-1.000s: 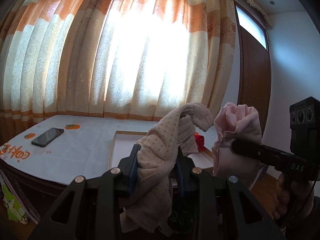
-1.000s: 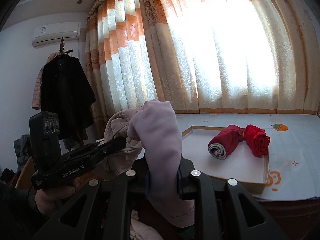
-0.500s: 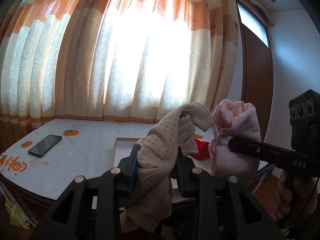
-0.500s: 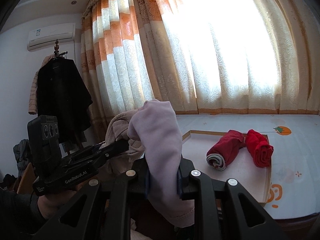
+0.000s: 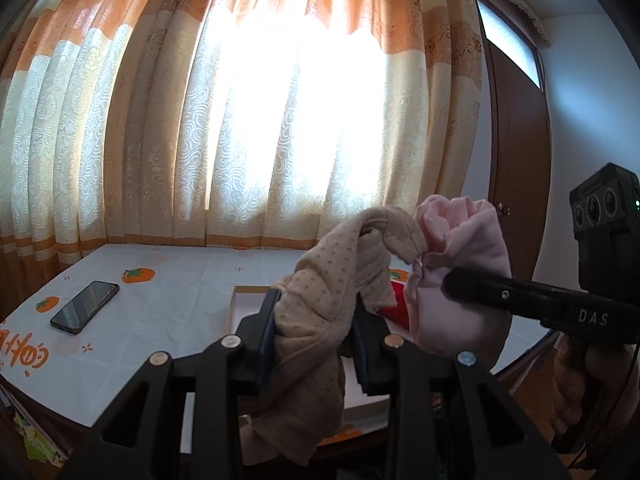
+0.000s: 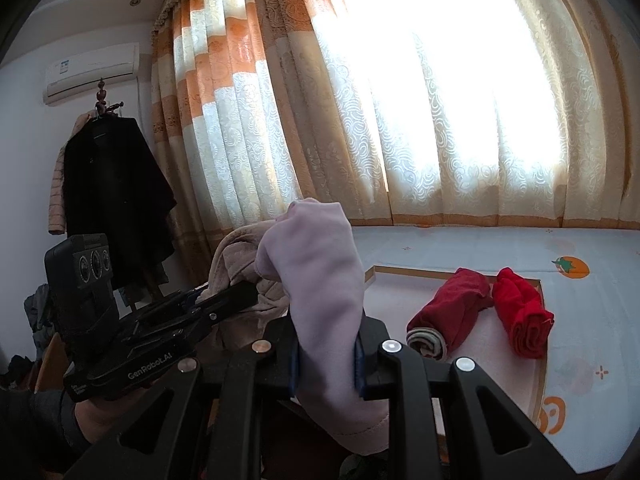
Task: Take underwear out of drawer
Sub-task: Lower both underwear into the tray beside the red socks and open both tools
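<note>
My left gripper [image 5: 316,336] is shut on beige dotted underwear [image 5: 332,280], held up above the table. My right gripper [image 6: 326,354] is shut on pale pink underwear [image 6: 320,280], held just beside it; the two bundles touch at their tops. The pink piece also shows in the left wrist view [image 5: 468,256], the beige one in the right wrist view [image 6: 236,260]. A shallow white tray [image 6: 480,336] on the table holds two rolled red pieces of underwear [image 6: 448,312] [image 6: 520,320]. No drawer is in view.
The table has a white cloth with orange prints [image 5: 168,280]. A black phone [image 5: 85,307] lies at its left. Curtains [image 5: 280,120] hang behind. A dark coat on a stand [image 6: 116,200] is at the left, a brown door [image 5: 516,160] at the right.
Both grippers have risen a little with their underwear; the table and tray sit lower and farther in view. The grips have not changed.
</note>
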`<state>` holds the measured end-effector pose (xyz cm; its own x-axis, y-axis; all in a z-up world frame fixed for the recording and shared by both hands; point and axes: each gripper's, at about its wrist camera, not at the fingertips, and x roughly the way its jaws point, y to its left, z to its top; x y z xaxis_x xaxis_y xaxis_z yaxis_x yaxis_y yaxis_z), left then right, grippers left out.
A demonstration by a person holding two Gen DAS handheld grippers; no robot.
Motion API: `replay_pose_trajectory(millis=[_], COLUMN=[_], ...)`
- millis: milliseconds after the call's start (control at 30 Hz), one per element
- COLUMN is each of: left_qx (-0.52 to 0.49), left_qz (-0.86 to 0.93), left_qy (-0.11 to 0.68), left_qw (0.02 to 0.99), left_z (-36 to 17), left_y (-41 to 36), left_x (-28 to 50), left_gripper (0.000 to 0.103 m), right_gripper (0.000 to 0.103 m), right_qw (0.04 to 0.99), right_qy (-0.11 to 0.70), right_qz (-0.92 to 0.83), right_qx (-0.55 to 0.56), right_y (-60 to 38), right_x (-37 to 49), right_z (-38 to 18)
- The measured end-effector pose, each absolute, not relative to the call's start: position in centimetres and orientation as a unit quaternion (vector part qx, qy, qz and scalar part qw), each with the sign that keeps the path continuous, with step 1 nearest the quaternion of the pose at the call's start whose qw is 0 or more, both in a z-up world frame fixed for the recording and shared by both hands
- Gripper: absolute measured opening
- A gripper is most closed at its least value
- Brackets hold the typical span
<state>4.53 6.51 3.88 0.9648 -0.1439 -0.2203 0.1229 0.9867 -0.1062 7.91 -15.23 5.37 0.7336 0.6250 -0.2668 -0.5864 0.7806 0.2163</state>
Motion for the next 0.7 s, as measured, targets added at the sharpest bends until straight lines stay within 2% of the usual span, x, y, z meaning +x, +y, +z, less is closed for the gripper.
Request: replay_pose_trajectory(millis=[700], left_qx=[-0.091], left_qz=[-0.066], left_qy=[0.177], left_qw=[0.978], left_z=[5.3], left_y=[8.5], left_x=[13.0], left_gripper=[0.031], right_gripper=[0.022], right_qw=[0.921], right_qy=[0.223], right_qz=[0.311], right_qx=[0.079], right_y=[-13.8], right_x=[17.1], right_z=[7.0])
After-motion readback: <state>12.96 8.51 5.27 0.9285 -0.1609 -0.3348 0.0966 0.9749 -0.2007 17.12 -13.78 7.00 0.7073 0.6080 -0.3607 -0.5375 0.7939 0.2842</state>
